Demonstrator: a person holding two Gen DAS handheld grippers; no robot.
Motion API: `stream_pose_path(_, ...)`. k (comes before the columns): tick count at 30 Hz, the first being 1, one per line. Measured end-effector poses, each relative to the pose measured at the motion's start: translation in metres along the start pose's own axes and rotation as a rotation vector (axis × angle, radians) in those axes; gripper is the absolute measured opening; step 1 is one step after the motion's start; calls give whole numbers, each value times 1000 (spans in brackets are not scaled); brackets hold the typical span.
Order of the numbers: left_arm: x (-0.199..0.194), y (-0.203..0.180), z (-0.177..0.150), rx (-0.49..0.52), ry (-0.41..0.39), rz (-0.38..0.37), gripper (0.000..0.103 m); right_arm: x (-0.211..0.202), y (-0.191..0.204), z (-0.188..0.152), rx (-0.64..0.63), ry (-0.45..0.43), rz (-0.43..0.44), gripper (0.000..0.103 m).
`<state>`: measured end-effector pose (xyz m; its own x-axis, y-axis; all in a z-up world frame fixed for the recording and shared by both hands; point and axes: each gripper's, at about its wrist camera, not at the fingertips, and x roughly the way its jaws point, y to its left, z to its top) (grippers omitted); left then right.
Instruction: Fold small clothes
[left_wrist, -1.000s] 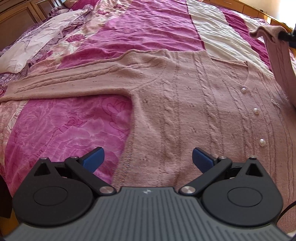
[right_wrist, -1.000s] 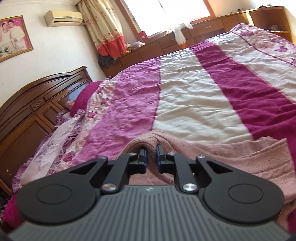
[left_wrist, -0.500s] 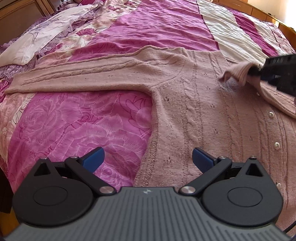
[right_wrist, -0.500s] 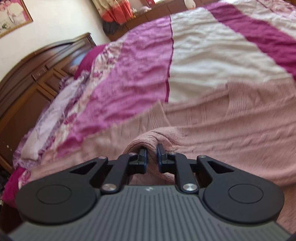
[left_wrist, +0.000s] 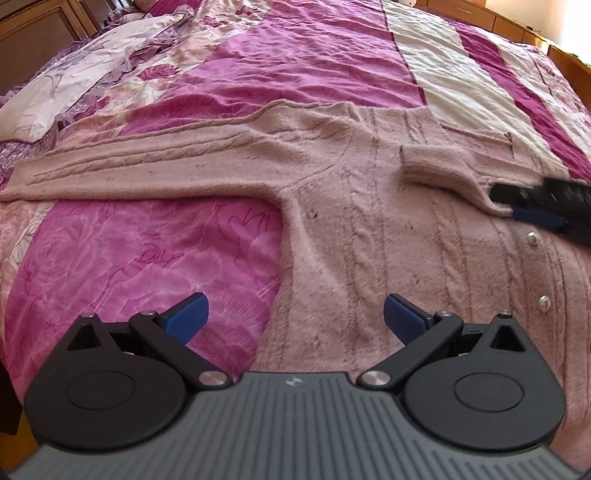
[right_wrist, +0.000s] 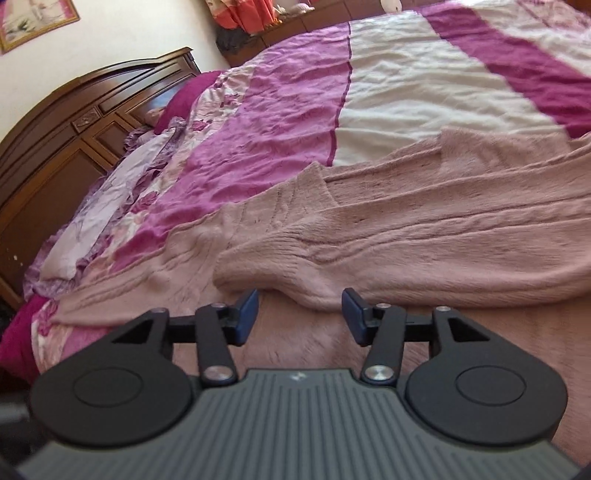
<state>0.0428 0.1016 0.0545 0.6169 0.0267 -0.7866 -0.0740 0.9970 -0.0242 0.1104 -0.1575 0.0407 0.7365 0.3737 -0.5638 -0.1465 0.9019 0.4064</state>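
Here, a dusty-pink cable-knit cardigan with pearl buttons (left_wrist: 406, 229) was pictured spread front-up on a bed covered by a magenta, pink and cream striped quilt (left_wrist: 229, 74), as the folding of small clothes got under way. One long knitted sleeve (right_wrist: 424, 251) had been laid across the chest of the garment, its ribbed cuff (left_wrist: 424, 166) resting near the collar. The right gripper (right_wrist: 300, 314) was seen just behind that cuff with its blue-padded fingers (right_wrist: 246, 310) spread apart and nothing held between them; the knit lay at the tips, free of the pads. The left gripper (left_wrist: 293, 317) was held low over the hem side of the cardigan, its fingers likewise parted wide and empty.

By the look of the scene, only the first fold had been made. The other sleeve (left_wrist: 140, 162) was stretched straight out over the quilt toward the floral pillow (left_wrist: 74, 92), and it remained to be brought in; the body had not been doubled over.

No brand, label or legible writing was found on the garment or the bedding. A small emblem was visible on each gripper's grey ribbed housing, too small to be read. A dark wooden headboard (right_wrist: 74, 122) was seen behind the bed.
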Motion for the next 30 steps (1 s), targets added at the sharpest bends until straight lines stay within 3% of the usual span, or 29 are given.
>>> stream_pose_path(10, 11, -28, 30, 38, -29, -116, 103, -62, -41, -13, -33, -80, -186, 54)
stream_pose_path(20, 48, -61, 69, 97, -62, -179, 103, -74, -80, -29, -26, -112, -370, 54)
stream_pose_path(30, 89, -75, 105, 81, -72, -234, 83, -67, -95, -51, -31, -159, -355, 58)
